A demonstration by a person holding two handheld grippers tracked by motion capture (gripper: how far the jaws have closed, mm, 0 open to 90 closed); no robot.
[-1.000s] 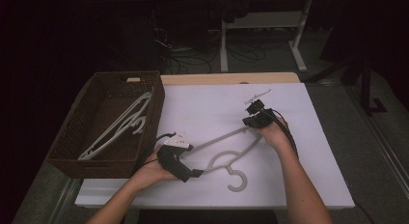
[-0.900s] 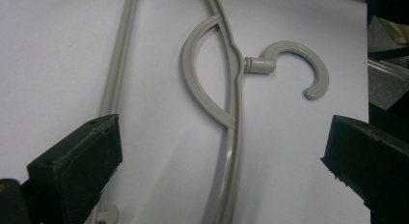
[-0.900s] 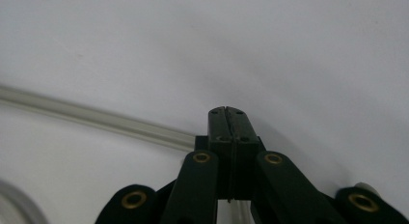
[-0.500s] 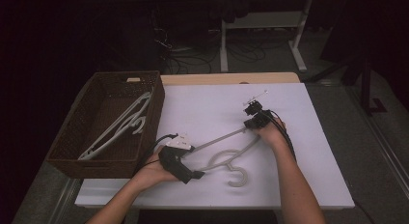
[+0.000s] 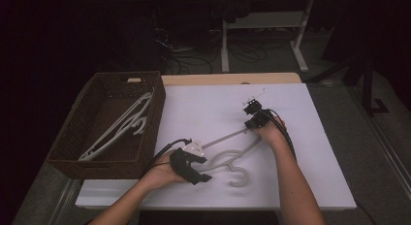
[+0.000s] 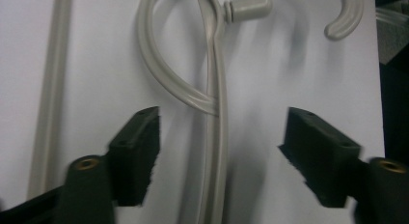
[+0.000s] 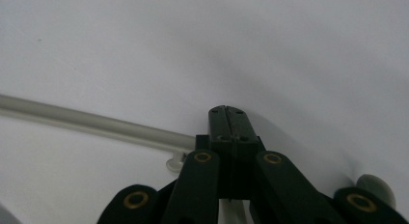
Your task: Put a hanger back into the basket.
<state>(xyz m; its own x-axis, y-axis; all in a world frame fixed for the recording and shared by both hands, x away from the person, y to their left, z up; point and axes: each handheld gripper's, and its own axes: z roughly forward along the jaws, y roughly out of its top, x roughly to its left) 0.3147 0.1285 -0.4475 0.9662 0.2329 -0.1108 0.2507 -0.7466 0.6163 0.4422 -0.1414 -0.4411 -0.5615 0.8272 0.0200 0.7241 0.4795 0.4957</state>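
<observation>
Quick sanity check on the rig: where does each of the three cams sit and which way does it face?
High view: above the person's side, facing forward and down on the white table; both forearms, left gripper, right gripper, wicker basket.
Left gripper view: on the left gripper, looking down between open jaws at the hanger.
Right gripper view: on the right gripper, jaws shut at the hanger's end.
Shared: all three show that hanger.

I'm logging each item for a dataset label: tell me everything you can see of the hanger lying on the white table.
The hanger is pale grey, plastic-looking, with a straight bar, curved shoulders and a hook toward the person. It lies flat on the white table. The right gripper is shut on its far end; the left gripper, jaws open, straddles one shoulder without touching.
</observation>
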